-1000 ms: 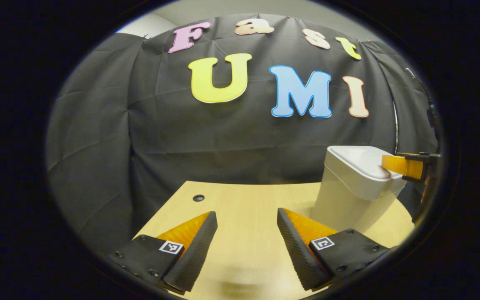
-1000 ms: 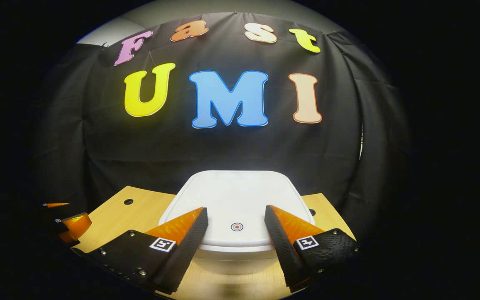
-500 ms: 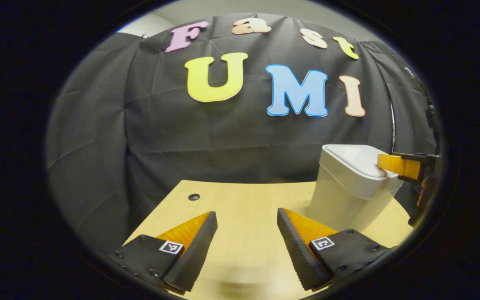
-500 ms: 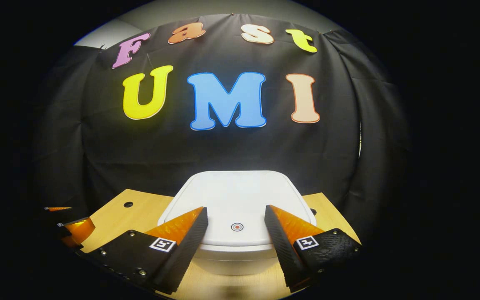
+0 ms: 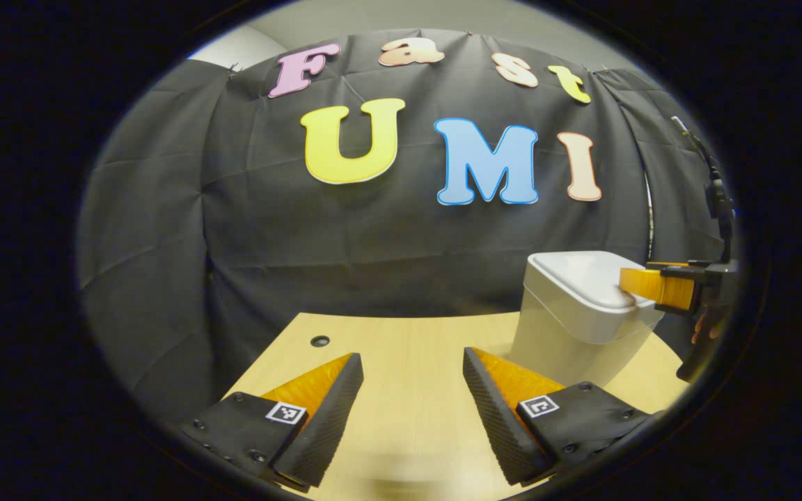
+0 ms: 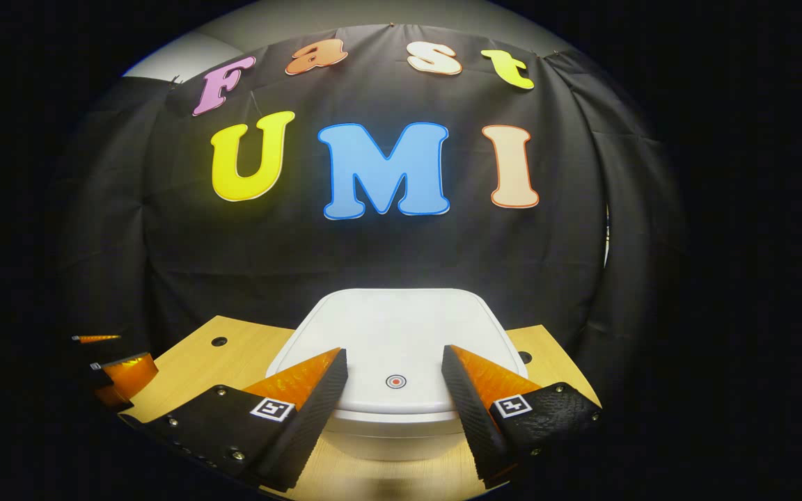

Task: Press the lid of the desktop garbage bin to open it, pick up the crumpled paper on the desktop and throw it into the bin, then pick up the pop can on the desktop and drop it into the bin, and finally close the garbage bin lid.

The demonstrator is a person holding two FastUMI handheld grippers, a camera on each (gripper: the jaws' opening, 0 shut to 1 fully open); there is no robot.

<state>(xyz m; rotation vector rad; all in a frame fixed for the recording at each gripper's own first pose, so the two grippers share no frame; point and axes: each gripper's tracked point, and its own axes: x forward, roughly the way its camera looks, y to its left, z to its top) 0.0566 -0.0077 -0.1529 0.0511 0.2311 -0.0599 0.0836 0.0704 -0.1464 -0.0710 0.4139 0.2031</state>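
Observation:
The white garbage bin (image 5: pixel 568 327) stands on the wooden table at the right of the left gripper view, its lid (image 6: pixel 394 334) down. In the right gripper view my right gripper (image 6: pixel 394 356) is open just over the lid's front edge, its fingers either side of a small red press mark (image 6: pixel 395 381). That same gripper (image 5: pixel 655 287) appears at the far right of the left gripper view, resting on or just above the lid. My left gripper (image 5: pixel 411 360) is open over bare tabletop left of the bin, holding nothing.
The light wooden table (image 5: pixel 408 348) has a round cable hole (image 5: pixel 319 341) near its back left. Black cloth wall hangs close behind the table and the bin. A hand (image 5: pixel 704 327) holds the right gripper at the far right edge.
The left gripper view has shifted slightly, so the bin sits a little further left and lower. The right gripper has barely moved over the lid, which stays down.

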